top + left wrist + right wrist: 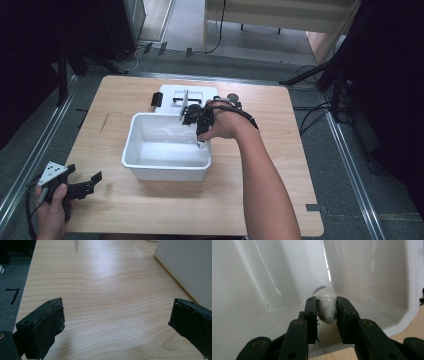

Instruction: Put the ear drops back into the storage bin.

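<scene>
Right gripper [326,312] reaches down into the white tub [134,131] at its right side, its jaws clenched on the cap end of a small white tube [327,305]. In the right gripper view the tube points away from the camera toward the tub's floor, with a dark printed band near its far end, and the tub's glossy walls rise all around it. From the high view the right hand [222,125] sits over the tub's right rim, with the gripper [199,136] dipping inside just below it.

Behind the tub, touching or just beside its far wall, lies a flat white tray or lid [192,93] with a small black piece [157,99] at its left edge and a thin upright plate [184,104] standing on it. A round dark object [232,97] rests on the table just beyond the right hand; what it is cannot be told.

Left gripper [82,186] rests near the front left corner of the wooden table [260,170], well apart from the tub, held by the left hand [50,207]. Its jaws are spread wide with bare wood between them, and the tub's outer wall [187,267] shows at the upper right of the left gripper view.
</scene>
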`<action>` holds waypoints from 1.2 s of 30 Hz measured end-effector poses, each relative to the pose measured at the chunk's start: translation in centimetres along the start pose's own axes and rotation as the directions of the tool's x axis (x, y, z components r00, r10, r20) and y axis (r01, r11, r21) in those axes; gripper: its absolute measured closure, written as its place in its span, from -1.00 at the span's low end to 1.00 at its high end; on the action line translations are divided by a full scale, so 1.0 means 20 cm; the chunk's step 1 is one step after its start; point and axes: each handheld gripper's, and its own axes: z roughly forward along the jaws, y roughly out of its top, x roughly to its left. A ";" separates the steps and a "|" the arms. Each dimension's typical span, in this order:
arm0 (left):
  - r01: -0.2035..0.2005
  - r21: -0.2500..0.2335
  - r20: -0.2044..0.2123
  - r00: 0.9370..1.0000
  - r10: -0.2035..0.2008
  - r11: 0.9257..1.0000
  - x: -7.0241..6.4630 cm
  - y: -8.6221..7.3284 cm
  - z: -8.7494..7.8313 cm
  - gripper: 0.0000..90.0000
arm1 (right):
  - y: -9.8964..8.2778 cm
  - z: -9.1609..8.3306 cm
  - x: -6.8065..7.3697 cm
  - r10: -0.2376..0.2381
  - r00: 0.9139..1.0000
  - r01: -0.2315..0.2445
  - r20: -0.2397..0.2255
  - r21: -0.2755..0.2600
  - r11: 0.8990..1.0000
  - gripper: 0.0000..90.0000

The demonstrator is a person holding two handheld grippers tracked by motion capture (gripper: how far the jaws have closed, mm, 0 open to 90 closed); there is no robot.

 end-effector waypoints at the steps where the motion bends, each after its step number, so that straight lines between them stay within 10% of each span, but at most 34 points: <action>1: 0.002 0.000 0.000 1.000 -0.002 1.000 0.00 0.00 0.00 -0.99 | 0.00 0.01 0.00 0.008 1.000 -0.008 0.003 0.007 1.000 0.60; 36: 0.000 0.004 0.003 1.000 0.000 1.000 0.00 0.00 0.00 -0.99 | 0.00 0.10 0.03 0.003 1.000 -0.003 0.012 0.031 1.000 0.50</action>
